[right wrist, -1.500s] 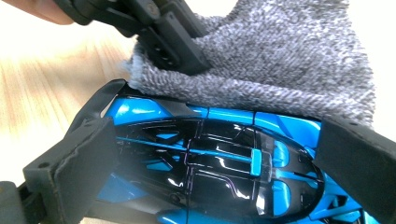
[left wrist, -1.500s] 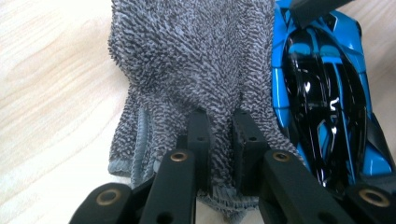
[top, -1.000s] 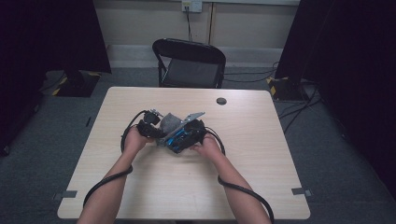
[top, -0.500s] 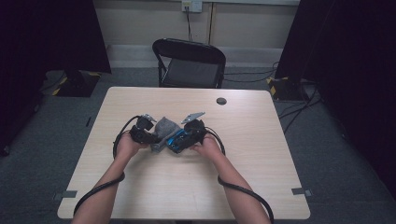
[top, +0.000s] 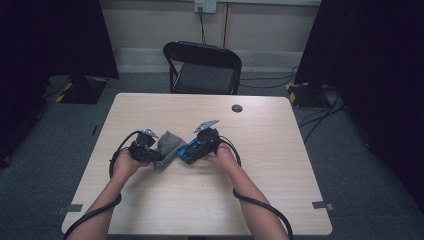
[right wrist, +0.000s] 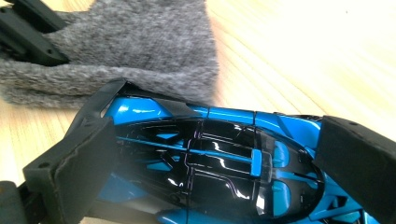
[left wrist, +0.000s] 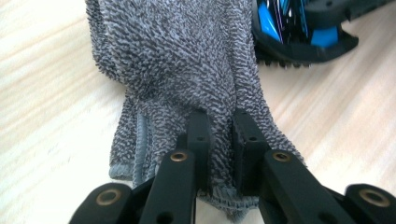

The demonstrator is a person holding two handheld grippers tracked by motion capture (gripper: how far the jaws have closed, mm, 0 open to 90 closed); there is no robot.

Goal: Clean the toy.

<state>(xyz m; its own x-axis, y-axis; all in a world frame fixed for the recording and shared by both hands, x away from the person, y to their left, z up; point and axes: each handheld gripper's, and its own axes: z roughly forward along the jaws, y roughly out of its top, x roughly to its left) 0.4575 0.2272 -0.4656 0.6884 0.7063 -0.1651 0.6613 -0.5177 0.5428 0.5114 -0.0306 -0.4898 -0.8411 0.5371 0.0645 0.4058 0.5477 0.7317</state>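
Clamped between two black foam-padded jaws: a glossy blue-and-black toy car, lengthwise across the near view. Just beyond, touching its far-left edge, a fuzzy grey cloth on pale wooden table. Pinching the cloth far left, the other gripper.

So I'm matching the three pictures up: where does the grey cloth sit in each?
High view: grey cloth at table centre, between the grippers.
Left gripper view: upper centre, pinched in the jaws.
Right gripper view: top left.
Shared landmark: blue toy car beside it.

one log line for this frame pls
left hand-held gripper: shut on grey cloth | right hand-held gripper: shut on blue toy car | cloth touches car, on table
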